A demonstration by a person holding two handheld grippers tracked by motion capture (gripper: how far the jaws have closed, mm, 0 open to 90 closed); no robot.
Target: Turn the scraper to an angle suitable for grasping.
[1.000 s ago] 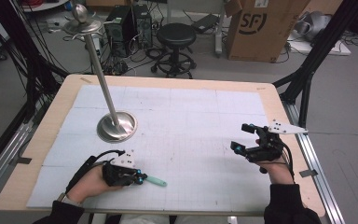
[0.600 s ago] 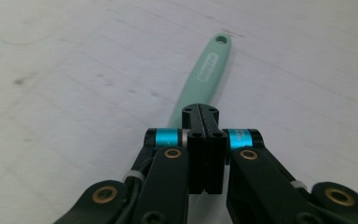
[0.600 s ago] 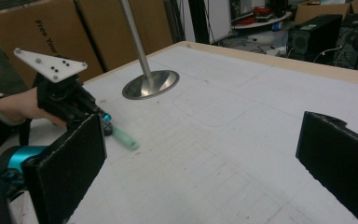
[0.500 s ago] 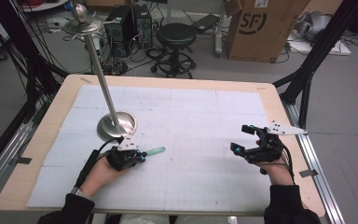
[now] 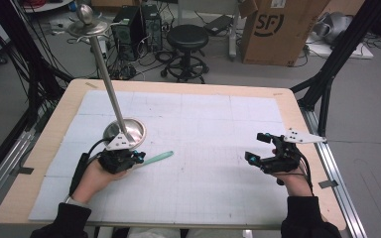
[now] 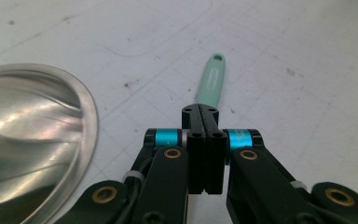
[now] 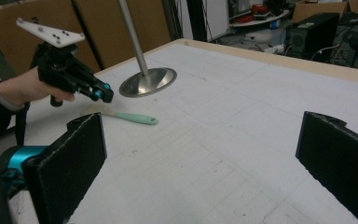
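I have the left gripper (image 6: 204, 112) carrying a slim mint-green plastic utensil handle (image 6: 211, 79), its jaws pressed together on the near end so that the smooth, flat, round-tipped handle with its small hanging hole sticks straight out beyond them. I read the step in hand as the carry, with the piece lifted off the pale gridded mat of the wooden-edged counter (image 5: 208, 198). Just to the left of these jaws sits the polished, dished steel base (image 6: 28, 140) of a tall metal pole stand (image 5: 108, 84), glossy and reflective, topped by a flat disc and ball. My right gripper (image 7: 200, 158) idles well apart on the far side of the mat, its two matt black jaws spread wide with nothing between them; the handle lies ahead and to their left. In my judgement, the next move calls for swinging the handle toward the stand, likely to hang it by its hole, while keeping it clear of the rim. The held end is hidden inside the jaws, so I cannot tell what kind of utensil it is.
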